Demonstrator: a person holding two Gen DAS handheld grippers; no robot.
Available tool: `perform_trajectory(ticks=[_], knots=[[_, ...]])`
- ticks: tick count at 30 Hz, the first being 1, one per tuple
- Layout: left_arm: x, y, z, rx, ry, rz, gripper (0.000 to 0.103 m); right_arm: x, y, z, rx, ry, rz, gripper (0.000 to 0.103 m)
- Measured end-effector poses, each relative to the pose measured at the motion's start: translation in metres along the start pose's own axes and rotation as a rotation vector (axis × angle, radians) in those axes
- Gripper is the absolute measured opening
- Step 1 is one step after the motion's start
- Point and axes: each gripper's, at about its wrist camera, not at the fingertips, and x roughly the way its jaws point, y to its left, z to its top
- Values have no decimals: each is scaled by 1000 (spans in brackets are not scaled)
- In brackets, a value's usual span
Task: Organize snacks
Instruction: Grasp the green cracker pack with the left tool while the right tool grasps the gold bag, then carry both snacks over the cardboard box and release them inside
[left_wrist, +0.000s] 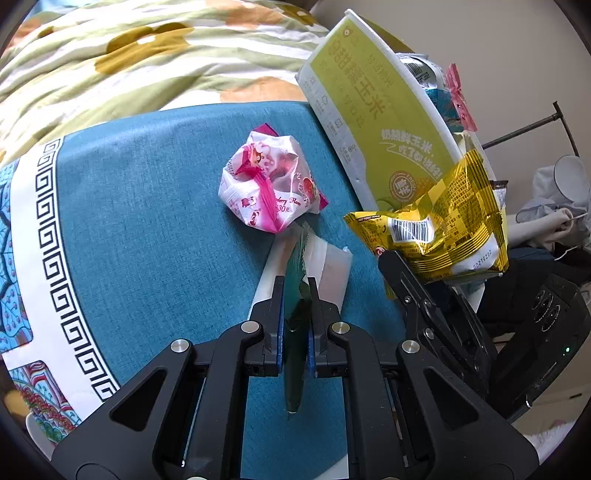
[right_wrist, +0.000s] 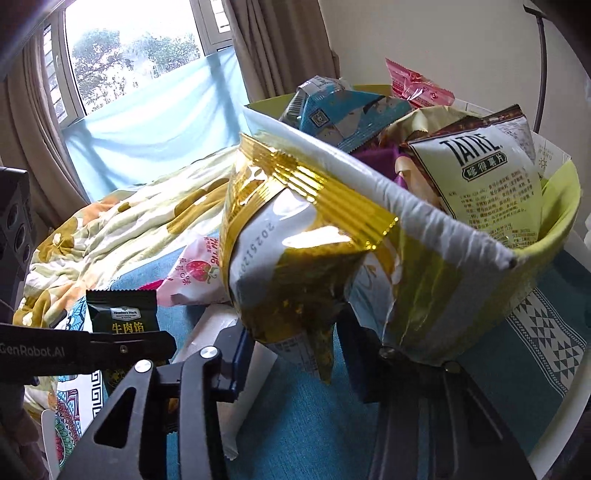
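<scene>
Two grips set | left gripper clamps dark green beef-filling packet, well short of green snack box | right gripper pinches gold snack bag against box rim | advice: lift gold bag clear over rim first, release inside; pink strawberry packet waits beside box.
</scene>
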Motion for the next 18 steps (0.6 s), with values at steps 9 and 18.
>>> perform_trajectory(ticks=[9,18], knots=[[-47,-11,6,-9,-80,-63,7,-24,9,17,-25,-31,29,40],[-104,-83,39,97,-214,-98,7,-93,0,74,-26,-95,109,40]])
